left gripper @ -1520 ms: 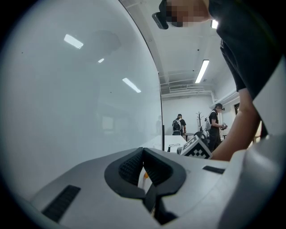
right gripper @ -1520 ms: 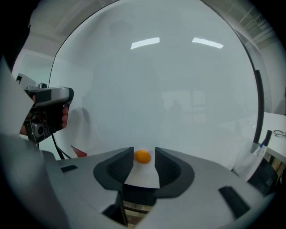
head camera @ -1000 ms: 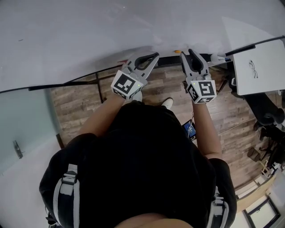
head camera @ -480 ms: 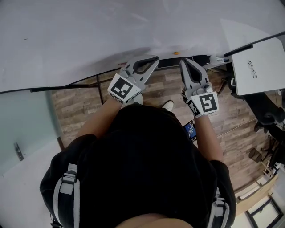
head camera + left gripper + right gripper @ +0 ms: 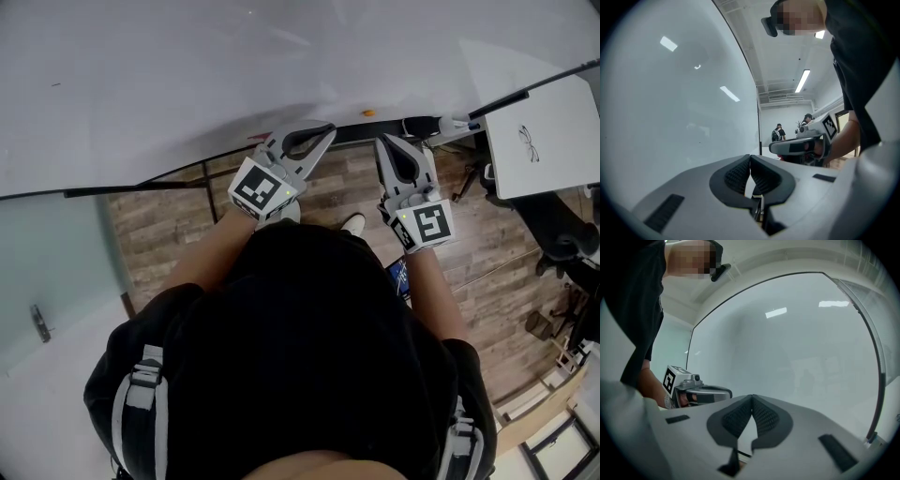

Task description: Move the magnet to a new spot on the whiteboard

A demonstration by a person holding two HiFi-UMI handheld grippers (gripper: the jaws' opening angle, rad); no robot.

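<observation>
The whiteboard (image 5: 234,66) fills the top of the head view. A small orange magnet (image 5: 368,112) sits at its lower edge, between the two grippers' tips. My right gripper (image 5: 381,141) is just below and right of the magnet, apart from it. It is shut with nothing between its pads (image 5: 752,396). My left gripper (image 5: 329,127) points at the board left of the magnet, also shut and empty (image 5: 750,157). Both gripper views show bare board surface (image 5: 797,352) ahead; the magnet is not in either.
A black rail (image 5: 417,124) runs along the board's bottom edge. A white table with a pair of glasses (image 5: 532,142) stands at the right, with a black chair (image 5: 562,246) below it. A glass panel (image 5: 47,262) is at the left. Two people (image 5: 779,133) stand far off.
The right gripper's jaws stood spread near the magnet one second ago; they are now shut. That gripper has drawn back from the board's edge. The magnet stays on the board. The left gripper barely moved.
</observation>
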